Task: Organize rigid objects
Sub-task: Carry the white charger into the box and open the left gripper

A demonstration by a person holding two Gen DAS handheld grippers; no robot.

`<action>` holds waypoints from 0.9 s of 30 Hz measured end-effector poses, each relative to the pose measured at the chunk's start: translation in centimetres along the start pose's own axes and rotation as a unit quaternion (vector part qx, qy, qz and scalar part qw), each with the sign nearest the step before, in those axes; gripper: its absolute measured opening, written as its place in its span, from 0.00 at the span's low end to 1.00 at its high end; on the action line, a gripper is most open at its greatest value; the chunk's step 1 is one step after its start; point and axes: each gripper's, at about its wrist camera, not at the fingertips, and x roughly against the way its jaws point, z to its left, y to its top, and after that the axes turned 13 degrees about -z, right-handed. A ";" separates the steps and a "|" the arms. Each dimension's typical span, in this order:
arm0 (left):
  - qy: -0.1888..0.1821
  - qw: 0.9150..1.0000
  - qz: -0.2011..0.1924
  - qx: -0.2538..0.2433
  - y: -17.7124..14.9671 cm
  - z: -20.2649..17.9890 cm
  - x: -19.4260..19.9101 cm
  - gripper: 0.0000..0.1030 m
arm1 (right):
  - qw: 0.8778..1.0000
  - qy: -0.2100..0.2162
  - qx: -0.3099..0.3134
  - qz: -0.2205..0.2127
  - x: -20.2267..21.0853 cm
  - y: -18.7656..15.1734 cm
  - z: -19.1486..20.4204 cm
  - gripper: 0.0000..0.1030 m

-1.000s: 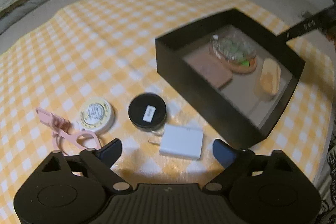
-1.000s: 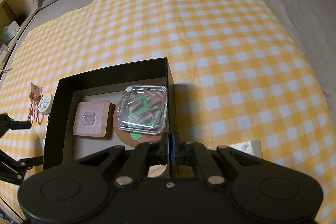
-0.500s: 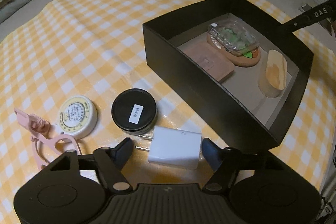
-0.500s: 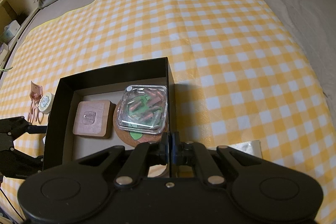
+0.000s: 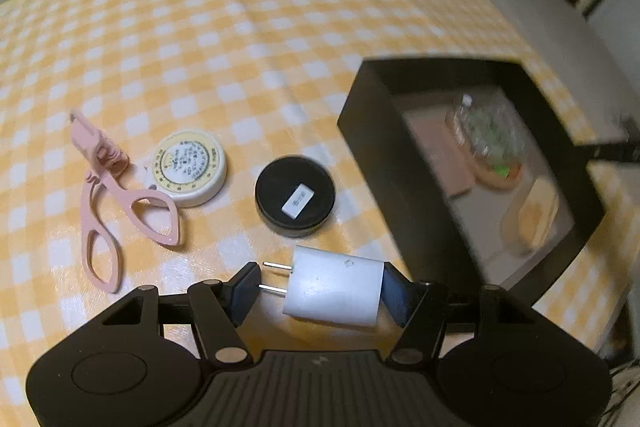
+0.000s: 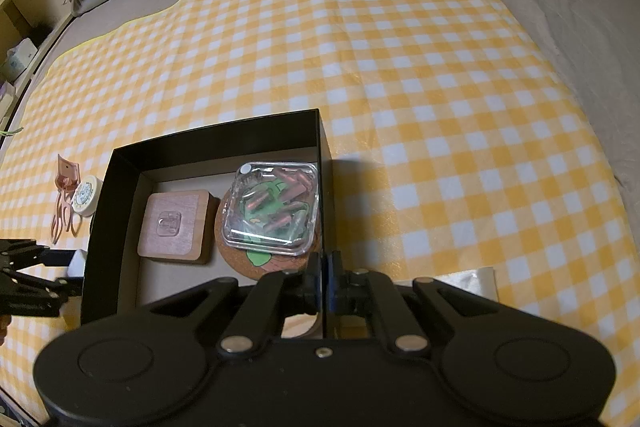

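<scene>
Setting: yellow checked cloth (image 6: 400,67) spread on a bed
Box (image 6: 216,139): black, open-topped; its near wall is pinched between the narrow jaws of the right gripper (image 6: 323,291), which steadies it
Already in the box: wooden block (image 6: 174,225), cork coaster (image 6: 264,263) with a clear case (image 6: 274,205) lying on it, and a pale oval item (image 5: 534,215), blurred in the left view
Left gripper (image 5: 320,291): jaws closing around the white charger (image 5: 334,287); one pad appears to touch the charger's flat end, the other stands at the tips of its prongs; a firm grip is not yet evident
Charger: on the cloth, just beside the box's outer wall, prongs pointing away from the box
Still outside the box: black tin (image 5: 295,201), tape measure (image 5: 190,167), pink scissors (image 5: 116,203), all on the cloth
Progress: judged about halfway; four items stowed, four left, the charger next
</scene>
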 end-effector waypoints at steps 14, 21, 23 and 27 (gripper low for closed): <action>-0.100 0.989 -0.070 -0.077 2.3 -9.7 3.7 0.63 | 1.000 0.001 0.006 -0.001 0.1 0.0 0.0 0.04; -0.078 0.981 -0.028 -0.176 1.9 -13.0 0.4 0.63 | 1.000 0.001 0.008 -0.001 0.1 0.0 0.1 0.04; -0.078 0.979 -0.020 -0.190 2.0 -13.5 -0.4 0.63 | 1.000 0.002 0.008 -0.001 0.2 0.0 0.1 0.04; -0.083 0.975 -0.009 -0.206 2.0 -13.7 -1.3 0.63 | 1.000 0.002 0.008 -0.001 0.2 0.0 0.1 0.04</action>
